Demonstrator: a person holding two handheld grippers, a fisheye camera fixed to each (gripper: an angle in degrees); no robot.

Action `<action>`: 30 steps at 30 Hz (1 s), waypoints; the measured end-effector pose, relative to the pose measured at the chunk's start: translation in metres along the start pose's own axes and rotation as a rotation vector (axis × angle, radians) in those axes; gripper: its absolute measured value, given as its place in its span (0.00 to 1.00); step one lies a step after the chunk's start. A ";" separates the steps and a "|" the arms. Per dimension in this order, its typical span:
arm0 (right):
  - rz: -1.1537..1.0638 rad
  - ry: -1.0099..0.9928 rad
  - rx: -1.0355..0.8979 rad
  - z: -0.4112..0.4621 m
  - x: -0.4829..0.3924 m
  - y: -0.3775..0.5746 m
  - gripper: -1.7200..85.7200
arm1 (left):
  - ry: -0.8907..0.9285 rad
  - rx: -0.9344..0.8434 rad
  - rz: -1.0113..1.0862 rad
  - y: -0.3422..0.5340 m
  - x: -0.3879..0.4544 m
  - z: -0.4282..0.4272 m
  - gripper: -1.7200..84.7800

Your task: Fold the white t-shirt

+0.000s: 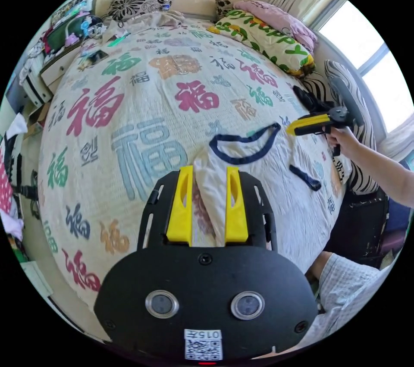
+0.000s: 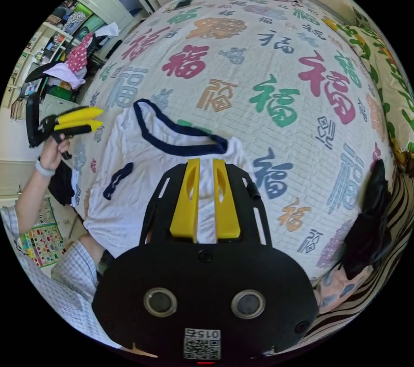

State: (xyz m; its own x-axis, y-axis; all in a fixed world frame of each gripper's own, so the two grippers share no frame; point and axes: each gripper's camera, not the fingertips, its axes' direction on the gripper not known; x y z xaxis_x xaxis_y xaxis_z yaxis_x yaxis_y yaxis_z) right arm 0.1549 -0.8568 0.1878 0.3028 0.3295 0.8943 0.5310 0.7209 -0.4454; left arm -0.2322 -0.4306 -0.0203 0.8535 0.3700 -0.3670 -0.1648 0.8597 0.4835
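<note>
The white t-shirt (image 1: pixel 267 177) with a navy collar (image 1: pixel 246 147) lies spread on the patterned bedspread (image 1: pixel 142 95) near the bed's front edge. My left gripper (image 1: pixel 209 170) hovers open over one shoulder of it, with cloth and bedspread showing in the gap and neither jaw pressing on them. A hand holds my right gripper (image 1: pixel 293 125) in the air past the collar. In the right gripper view the t-shirt (image 2: pixel 142 168) lies below my right gripper (image 2: pixel 206 164), whose jaws stand slightly apart with nothing between them. My left gripper (image 2: pixel 97 119) points at the shirt from the left.
Pillows (image 1: pixel 267 39) and a striped cushion (image 1: pixel 345 82) line the far side of the bed, with a black item (image 2: pixel 371 211) beside them. A cluttered bedside table (image 1: pixel 64 35) stands at the head. Shelves and clothes (image 2: pixel 77 61) fill the room's edge.
</note>
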 end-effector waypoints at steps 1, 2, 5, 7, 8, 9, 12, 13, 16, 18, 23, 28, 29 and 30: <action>0.001 0.013 -0.004 0.001 0.006 -0.002 0.10 | 0.017 -0.040 0.011 -0.016 -0.007 0.011 0.15; 0.000 0.008 -0.010 0.002 0.008 -0.003 0.10 | 0.029 -0.090 0.026 -0.029 -0.012 0.022 0.15; 0.012 -0.039 -0.088 0.013 0.018 -0.008 0.11 | 0.019 -0.237 0.092 -0.048 -0.013 0.047 0.13; -0.004 -0.049 -0.152 0.022 0.019 -0.006 0.09 | -0.043 -0.245 0.149 -0.051 -0.009 0.044 0.10; -0.012 -0.054 -0.161 0.023 0.018 -0.005 0.08 | -0.003 -0.248 0.190 -0.052 -0.008 0.040 0.07; -0.044 -0.072 -0.176 0.023 0.017 -0.002 0.06 | 0.020 -0.254 0.190 -0.053 -0.009 0.038 0.06; -0.040 -0.091 -0.199 0.020 0.021 0.004 0.03 | 0.016 -0.242 0.159 -0.060 -0.020 0.023 0.04; -0.023 -0.071 -0.177 0.014 0.025 0.006 0.02 | 0.004 -0.229 0.149 -0.064 -0.025 0.015 0.03; 0.005 -0.023 -0.138 -0.001 0.036 0.007 0.02 | -0.019 -0.187 0.123 -0.081 -0.038 -0.010 0.03; 0.023 -0.001 -0.118 -0.010 0.042 0.006 0.01 | -0.024 -0.150 0.105 -0.092 -0.045 -0.026 0.03; 0.059 0.046 -0.023 -0.033 0.051 0.001 0.01 | -0.103 -0.072 0.104 -0.112 -0.049 -0.061 0.02; 0.035 0.000 0.040 -0.047 0.048 0.032 0.01 | -0.076 0.002 0.120 -0.084 -0.043 -0.095 0.02; 0.025 -0.012 0.048 -0.048 0.046 0.040 0.01 | -0.065 0.022 0.137 -0.065 -0.038 -0.105 0.02; 0.003 -0.046 0.059 -0.051 0.042 0.060 0.01 | -0.050 0.031 0.145 -0.055 -0.035 -0.111 0.02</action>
State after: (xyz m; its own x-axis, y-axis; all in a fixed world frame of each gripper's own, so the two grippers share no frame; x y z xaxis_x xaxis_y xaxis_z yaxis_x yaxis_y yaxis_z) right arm 0.2403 -0.8306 0.1965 0.2672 0.3580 0.8947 0.4821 0.7542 -0.4458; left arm -0.3076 -0.4514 -0.1219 0.8457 0.4707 -0.2515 -0.2736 0.7871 0.5528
